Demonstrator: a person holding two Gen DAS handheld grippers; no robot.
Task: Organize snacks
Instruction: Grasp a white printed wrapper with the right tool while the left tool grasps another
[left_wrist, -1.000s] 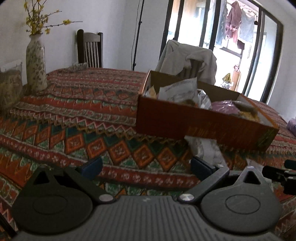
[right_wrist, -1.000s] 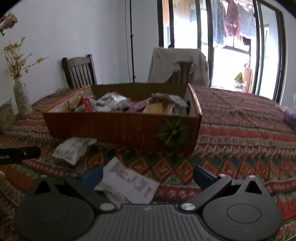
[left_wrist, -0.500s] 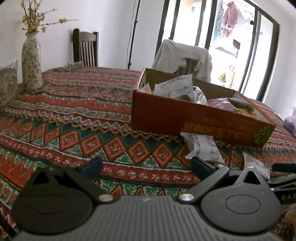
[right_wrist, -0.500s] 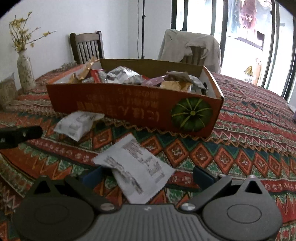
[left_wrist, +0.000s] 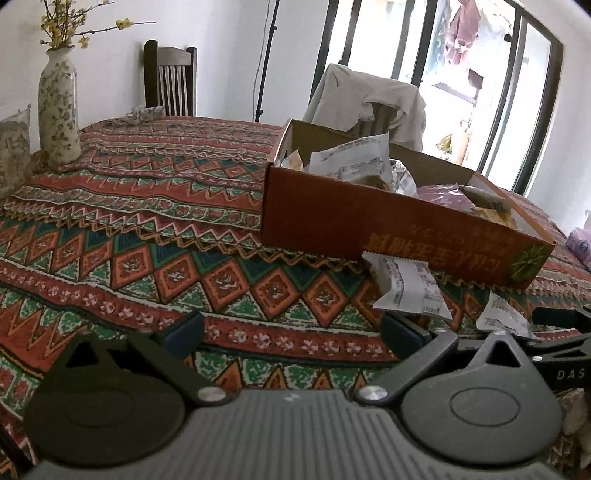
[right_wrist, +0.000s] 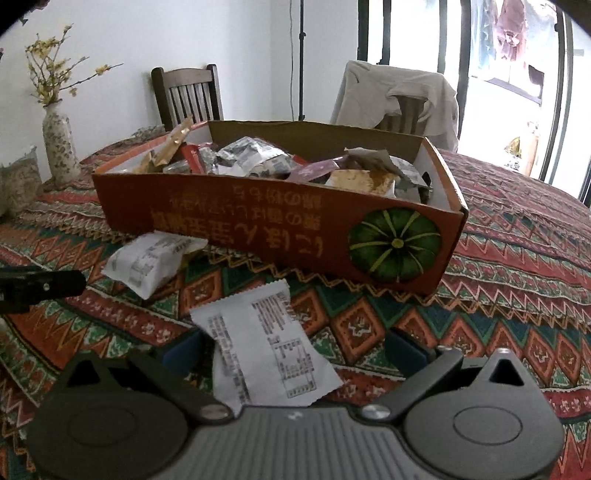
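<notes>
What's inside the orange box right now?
The orange box holds a heap of snack packets: silver, white, red and purplish wrappers. Whatever lies beneath the top layer is hidden.

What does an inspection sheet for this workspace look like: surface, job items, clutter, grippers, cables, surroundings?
Surface: table under a patterned cloth.
Job's things: orange box holding mixed snack packets; two white packets outside it, near packet between the right gripper fingers, far packet against the box front.
Clutter: flower vase at the far edge.
Grippers: right open around the near packet; left gripper open, empty.
Cables: nothing seen.
Surroundings: two chairs, one draped with a garment; glass doors behind.
</notes>
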